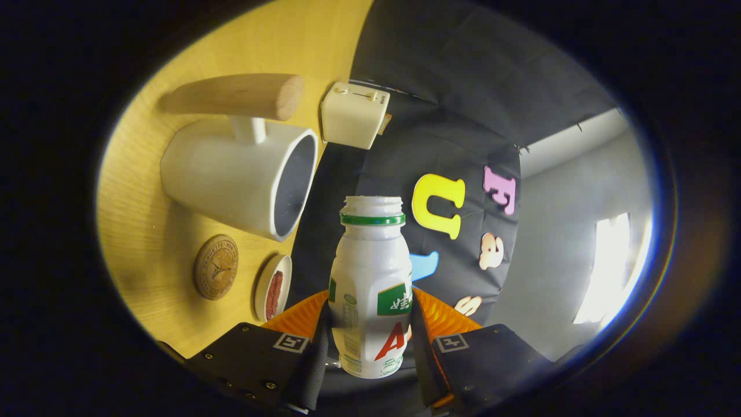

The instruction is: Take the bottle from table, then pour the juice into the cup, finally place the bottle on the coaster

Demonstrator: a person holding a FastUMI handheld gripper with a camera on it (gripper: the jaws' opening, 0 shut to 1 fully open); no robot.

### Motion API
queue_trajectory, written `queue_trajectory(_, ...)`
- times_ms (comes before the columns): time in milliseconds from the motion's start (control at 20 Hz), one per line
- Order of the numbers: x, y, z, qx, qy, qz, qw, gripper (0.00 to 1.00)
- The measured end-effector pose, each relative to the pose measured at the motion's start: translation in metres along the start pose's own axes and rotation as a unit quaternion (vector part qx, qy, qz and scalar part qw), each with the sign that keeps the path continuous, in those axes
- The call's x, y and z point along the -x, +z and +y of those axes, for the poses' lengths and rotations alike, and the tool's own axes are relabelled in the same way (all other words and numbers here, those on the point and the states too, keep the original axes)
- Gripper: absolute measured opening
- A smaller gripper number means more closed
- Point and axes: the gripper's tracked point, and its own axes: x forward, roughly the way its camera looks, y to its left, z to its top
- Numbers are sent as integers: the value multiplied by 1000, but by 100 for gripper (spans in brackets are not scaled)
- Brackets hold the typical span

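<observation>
Bottle [371,289] clamped between both fingers of the tongs [370,347], uncapped, long axis running straight ahead along them. View rolled sideways; cup [243,182] lies off to one side on the worktop [145,243], mouth beside bottle's neck. Coaster [215,267] nearer the fingers.

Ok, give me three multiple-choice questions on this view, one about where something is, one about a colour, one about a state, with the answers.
1. Where is the small white plastic bottle?
A. between the gripper fingers
B. on the round cork coaster
C. inside the white cup with the wooden handle

2. What colour is the ring under the bottle's mouth?
A. red
B. green
C. blue

3. What state is the bottle's mouth in?
A. capped
B. foil-sealed
C. open

Answers: 1 A, both fingers press its sides; 2 B, a green band circles the neck; 3 C, the rim shows bare, no cap.
</observation>
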Motion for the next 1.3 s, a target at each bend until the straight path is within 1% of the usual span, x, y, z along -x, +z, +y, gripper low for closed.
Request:
queue_trajectory(100, -1, -3, 6, -78, 22, 9, 997, 65)
queue_trajectory(200, 0, -8, 10, -166, 45, 17, 985, 65)
queue_trajectory(300, -1, -14, 9, -258, 59, 23, 964, 65)
queue_trajectory(400, -1, -27, 6, -341, 66, 31, 937, 65)
queue_trajectory(450, -1, -37, 4, -369, 63, 35, 927, 65)
queue_trajectory(600, 7, -72, 2, -425, 56, 59, 901, 65)
queue_trajectory(800, 25, -124, 12, -471, 44, 95, 876, 65)
queue_trajectory(850, 31, -139, 18, -486, 43, 105, 867, 65)
queue_trajectory(1000, 50, -185, 31, -539, 34, 134, 831, 65)
queue_trajectory(1050, 57, -202, 35, -559, 28, 142, 817, 65)
queue_trajectory(1100, 63, -214, 40, -583, 25, 146, 799, 65)
queue_trajectory(1250, 78, -243, 53, -658, 18, 157, 736, 65)
queue_trajectory(1300, 83, -249, 56, -675, 14, 159, 720, 65)
